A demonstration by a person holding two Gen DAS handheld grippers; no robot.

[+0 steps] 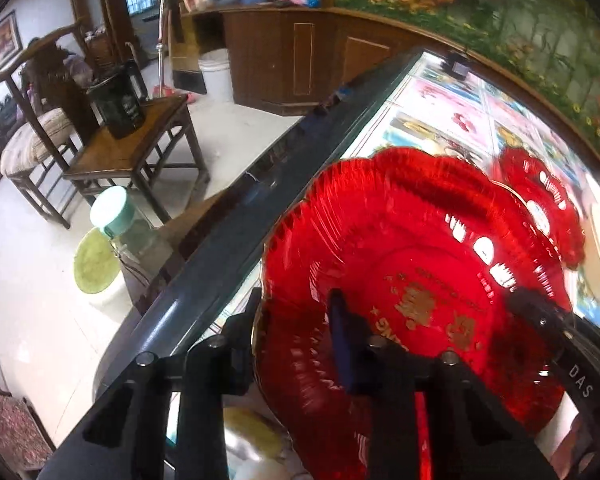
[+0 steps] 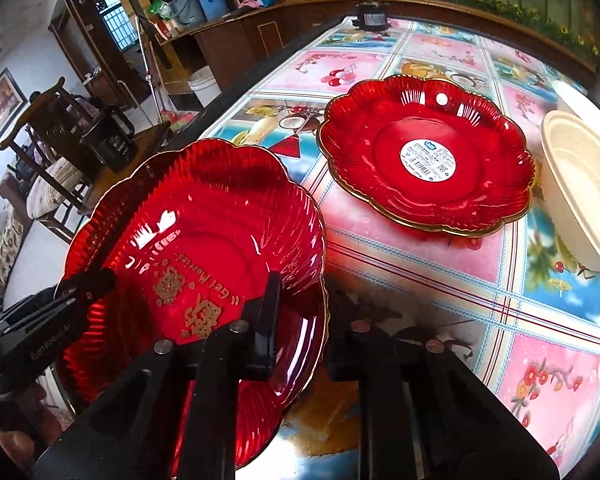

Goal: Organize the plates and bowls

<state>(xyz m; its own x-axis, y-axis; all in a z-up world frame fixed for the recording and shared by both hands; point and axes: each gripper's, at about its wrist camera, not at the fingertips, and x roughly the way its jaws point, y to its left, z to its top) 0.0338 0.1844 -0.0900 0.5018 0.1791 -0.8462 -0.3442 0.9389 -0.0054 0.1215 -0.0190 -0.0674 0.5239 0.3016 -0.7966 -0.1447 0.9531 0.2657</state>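
Note:
A red scalloped bowl with gold lettering [image 2: 204, 248] is held tilted over the table's left edge. It also shows in the left wrist view [image 1: 420, 264]. My left gripper [image 1: 296, 336] straddles its rim, one finger inside and one outside. My right gripper [image 2: 304, 332] straddles the opposite rim the same way. A second red scalloped plate with a white sticker [image 2: 428, 156] lies flat farther back on the table, and shows in the left wrist view [image 1: 540, 200]. A stack of cream bowls [image 2: 580, 184] leans at the right edge.
The table has a colourful fruit-pattern cloth [image 2: 500, 300] under glass with a dark rim [image 1: 220, 264]. A small black device [image 2: 370, 16] sits at the far end. Wooden chairs [image 1: 40, 136], a side table with a dark jug [image 1: 118, 104] and a white bucket [image 1: 216, 72] stand to the left.

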